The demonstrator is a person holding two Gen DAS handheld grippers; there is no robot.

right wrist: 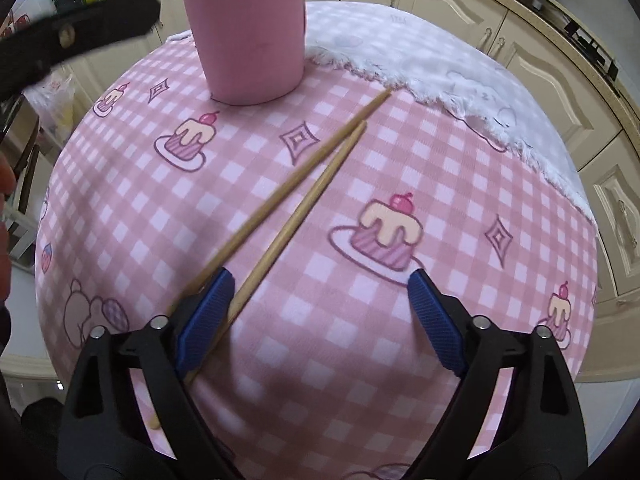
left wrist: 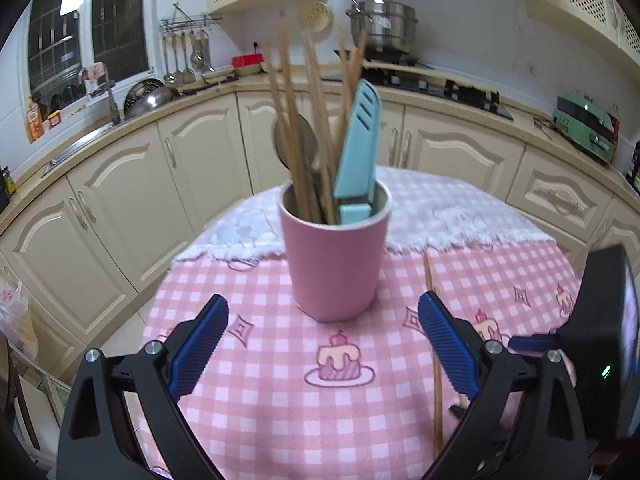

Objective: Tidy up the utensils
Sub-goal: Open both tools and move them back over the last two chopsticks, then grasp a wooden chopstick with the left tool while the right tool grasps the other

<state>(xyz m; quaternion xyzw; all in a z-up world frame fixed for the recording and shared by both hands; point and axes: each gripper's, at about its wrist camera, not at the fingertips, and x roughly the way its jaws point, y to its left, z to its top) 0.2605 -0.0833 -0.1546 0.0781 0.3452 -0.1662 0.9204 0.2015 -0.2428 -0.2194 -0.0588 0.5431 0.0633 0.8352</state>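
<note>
From my right wrist view the pink cup is cut off at the top edge, so I can't see its rim or contents. The near ends of the two chopsticks run under the left finger of my right tool, and I can't tell whether it touches them. In the left view the sticks in the cup are motion-blurred, and their lower ends are hidden inside it. A chopstick on the counter passes behind my left tool, its far part blocked
</note>
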